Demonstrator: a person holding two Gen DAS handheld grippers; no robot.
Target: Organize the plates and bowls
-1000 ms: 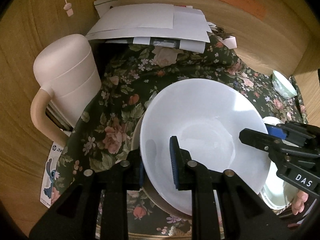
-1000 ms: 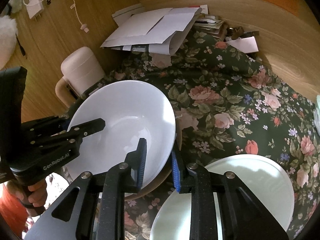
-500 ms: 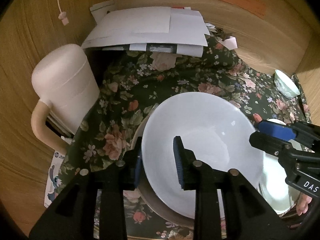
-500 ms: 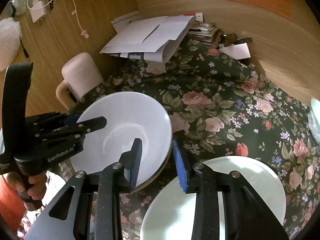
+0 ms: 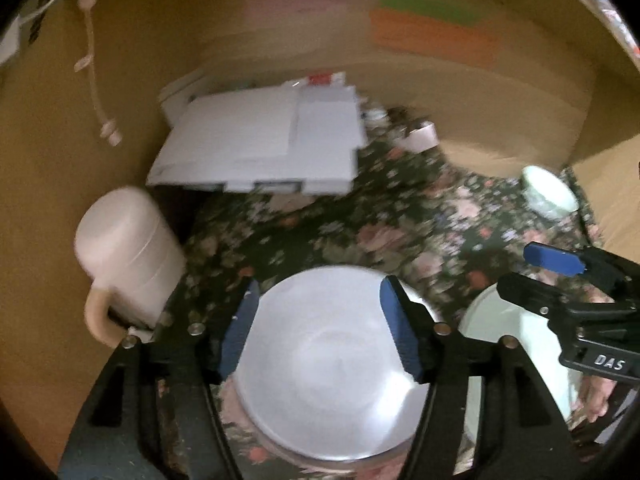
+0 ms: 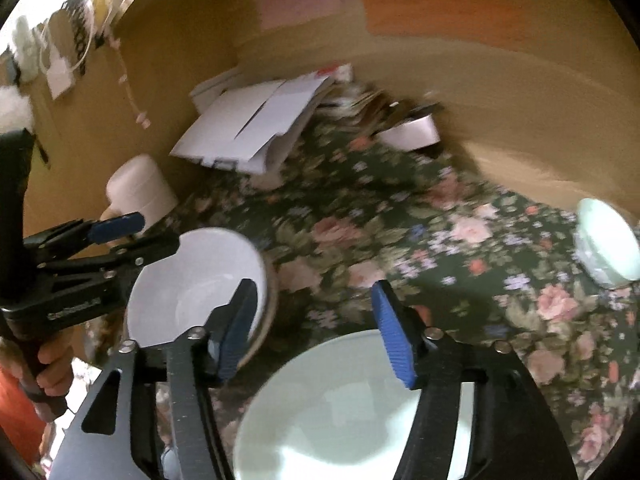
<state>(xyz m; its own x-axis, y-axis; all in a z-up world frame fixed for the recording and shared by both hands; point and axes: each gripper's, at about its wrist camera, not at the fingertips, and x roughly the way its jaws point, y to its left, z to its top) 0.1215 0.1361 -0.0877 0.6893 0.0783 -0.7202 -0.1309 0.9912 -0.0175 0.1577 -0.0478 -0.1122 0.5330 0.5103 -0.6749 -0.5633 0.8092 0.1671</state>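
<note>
On the flowered dark-green tablecloth [image 6: 420, 240], near its front edge, the large white ceramic bowl [image 5: 328, 360] now sits nested on a tan-rimmed dish of which only the rim shows [image 6: 272, 300]. That placement looks finished. The left gripper [image 5: 320, 324] has just been opening: its blue pads stand either side of the bowl's rim without pressing it. The right gripper [image 6: 312, 328] has just been opening too, with nothing between its jaws, and hangs over the pale green round plate [image 6: 352, 408] beside the bowl. Left to sort, I'd say: that plate and the small pale green bowl [image 6: 608, 248] at the cloth's far right edge. Every dish I can see into is empty.
</note>
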